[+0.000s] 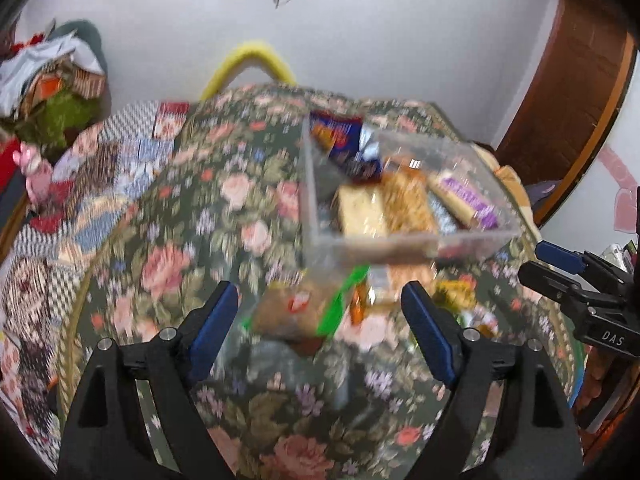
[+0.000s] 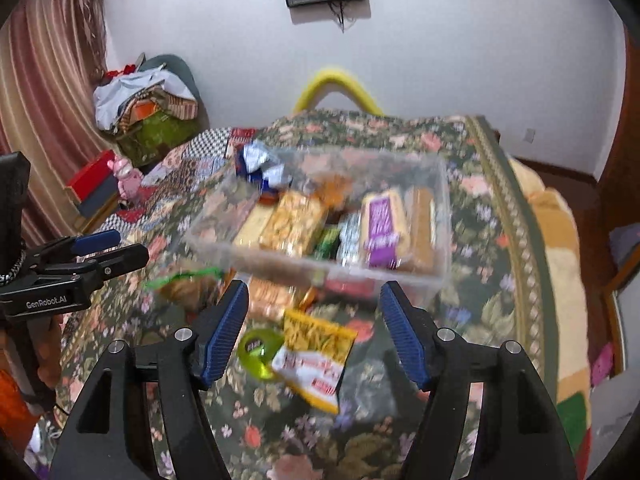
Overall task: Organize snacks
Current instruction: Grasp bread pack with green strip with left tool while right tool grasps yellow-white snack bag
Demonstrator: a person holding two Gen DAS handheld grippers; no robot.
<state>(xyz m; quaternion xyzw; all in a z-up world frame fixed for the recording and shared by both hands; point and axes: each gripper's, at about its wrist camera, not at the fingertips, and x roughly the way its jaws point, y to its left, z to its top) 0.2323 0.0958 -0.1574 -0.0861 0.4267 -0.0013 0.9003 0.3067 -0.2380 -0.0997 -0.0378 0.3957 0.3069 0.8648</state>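
Note:
A clear plastic box (image 1: 312, 184) (image 2: 440, 216) stands on the floral table and holds several snack packs, among them a purple-labelled pack (image 1: 468, 198) (image 2: 380, 226) and a blue bag (image 1: 336, 136) (image 2: 260, 164). My left gripper (image 1: 320, 312) is open and empty above a brown pack with a green edge (image 1: 296, 312) (image 2: 188, 280) in front of the box. My right gripper (image 2: 314, 324) is open and empty above a yellow and white snack bag (image 2: 316, 356) and a green ring-shaped item (image 2: 258, 356). More loose snacks (image 1: 452, 296) lie by the box's front.
The table carries a floral cloth (image 1: 208, 208) (image 2: 472, 184). A yellow chair back (image 1: 248, 64) (image 2: 340, 84) stands behind it. A patterned bed (image 1: 60, 208) and a clothes pile (image 2: 148, 104) lie left. Each gripper shows in the other's view (image 1: 576, 276) (image 2: 80, 260).

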